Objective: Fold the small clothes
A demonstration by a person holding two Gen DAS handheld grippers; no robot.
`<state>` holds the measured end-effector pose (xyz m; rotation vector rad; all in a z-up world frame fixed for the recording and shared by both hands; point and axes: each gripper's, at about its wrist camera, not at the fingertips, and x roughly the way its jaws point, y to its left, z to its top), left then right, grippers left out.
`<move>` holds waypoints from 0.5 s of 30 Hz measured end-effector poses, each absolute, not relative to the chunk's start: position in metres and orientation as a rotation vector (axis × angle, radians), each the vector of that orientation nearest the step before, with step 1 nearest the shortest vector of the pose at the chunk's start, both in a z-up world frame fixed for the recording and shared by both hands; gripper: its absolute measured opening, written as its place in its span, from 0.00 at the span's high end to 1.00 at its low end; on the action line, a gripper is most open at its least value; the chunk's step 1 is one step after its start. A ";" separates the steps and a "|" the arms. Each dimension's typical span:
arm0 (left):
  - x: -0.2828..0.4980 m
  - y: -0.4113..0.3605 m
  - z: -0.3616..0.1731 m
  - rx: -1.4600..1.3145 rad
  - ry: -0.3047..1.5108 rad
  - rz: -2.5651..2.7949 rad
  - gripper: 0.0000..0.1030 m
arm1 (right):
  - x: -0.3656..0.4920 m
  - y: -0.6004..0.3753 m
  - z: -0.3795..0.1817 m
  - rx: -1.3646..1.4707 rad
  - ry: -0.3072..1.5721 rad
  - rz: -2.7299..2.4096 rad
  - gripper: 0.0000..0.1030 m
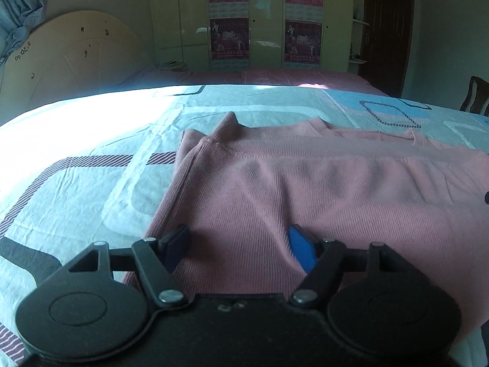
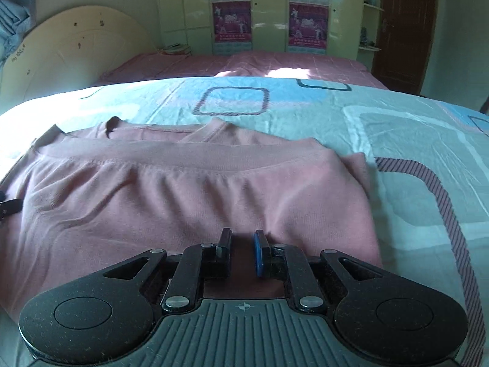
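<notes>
A pink knit garment (image 1: 305,189) lies folded over on the patterned bedsheet (image 1: 91,140), its ribbed hem lying across the top layer. My left gripper (image 1: 238,244) is open, its black and blue fingers resting on the garment's near left part. In the right wrist view the same garment (image 2: 183,192) fills the middle. My right gripper (image 2: 243,250) has its jaws narrowly apart over the garment's near right part, with pink cloth showing between them; whether they pinch it is unclear. The left gripper's tip shows at the left edge (image 2: 9,206).
The light blue sheet (image 2: 397,140) with square patterns extends to all sides. A pink bedspread (image 2: 244,64), a cream headboard (image 1: 70,58), a wardrobe with posters (image 1: 262,18) and a dark door (image 2: 403,27) stand behind. A chair back (image 1: 475,94) is at the right.
</notes>
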<state>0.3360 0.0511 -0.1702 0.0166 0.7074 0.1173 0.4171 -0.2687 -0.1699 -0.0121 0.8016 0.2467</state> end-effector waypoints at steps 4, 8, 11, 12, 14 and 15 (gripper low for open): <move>0.332 0.045 -0.162 0.007 0.712 0.135 0.33 | 0.409 -0.267 -0.159 -0.028 0.809 0.243 0.87; 0.319 0.037 -0.145 -0.041 0.673 0.110 0.39 | 0.390 -0.268 -0.145 0.020 0.751 0.244 0.52; 0.311 0.020 -0.136 -0.038 0.633 0.060 0.38 | 0.379 -0.266 -0.139 0.041 0.730 0.242 0.51; 0.312 0.015 -0.136 -0.044 0.635 0.045 0.38 | 0.377 -0.266 -0.140 0.048 0.730 0.240 0.51; 0.312 0.007 -0.142 -0.056 0.658 0.041 0.38 | 0.375 -0.267 -0.145 0.048 0.749 0.224 0.51; 0.311 0.007 -0.148 -0.063 0.676 0.043 0.38 | 0.373 -0.270 -0.149 0.057 0.767 0.215 0.51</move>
